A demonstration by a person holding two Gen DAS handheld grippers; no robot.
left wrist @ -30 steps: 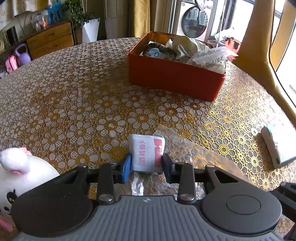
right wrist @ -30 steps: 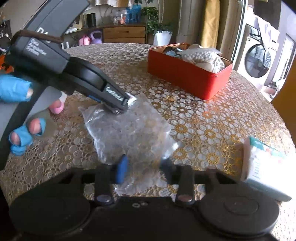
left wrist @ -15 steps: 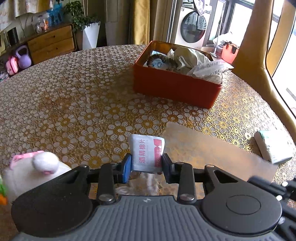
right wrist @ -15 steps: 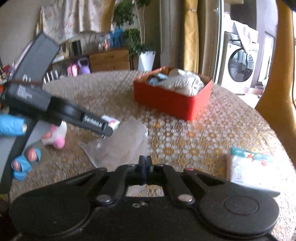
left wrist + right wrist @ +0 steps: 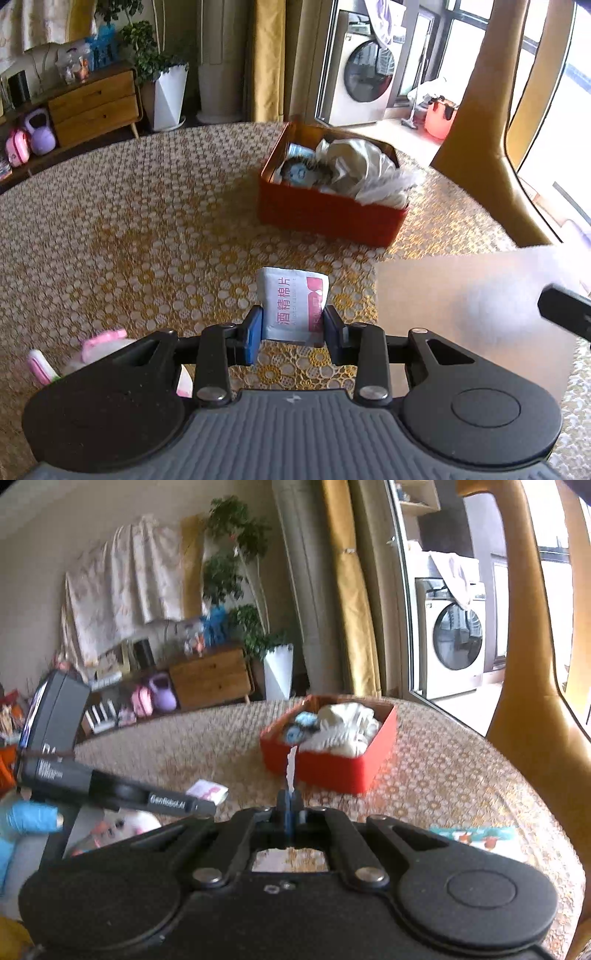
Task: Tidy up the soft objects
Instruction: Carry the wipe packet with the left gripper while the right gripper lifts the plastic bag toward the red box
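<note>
My left gripper (image 5: 291,325) is shut on a small white sachet (image 5: 293,302) with pink print, held above the table. From the right wrist view the same sachet (image 5: 207,791) sticks out of the left gripper's tip. My right gripper (image 5: 290,810) is shut on a clear bubble-wrap sheet (image 5: 291,768), seen edge-on as a thin white strip rising from the jaws. In the left wrist view that sheet (image 5: 461,295) hangs as a blurred translucent pane at the right. A red box (image 5: 325,218) holding cloth and other soft things stands further back on the table.
A white and pink plush toy (image 5: 99,343) lies at the near left of the patterned round table (image 5: 147,229). A tissue pack (image 5: 476,836) lies at the near right. A yellow chair back (image 5: 517,686) stands behind the table's right edge. A person's blue-gloved hand (image 5: 29,818) holds the left gripper.
The right gripper's jaws closed on the bubble wrap and lifted it off the table. Both grippers rose. The left kept its hold on the sachet.
</note>
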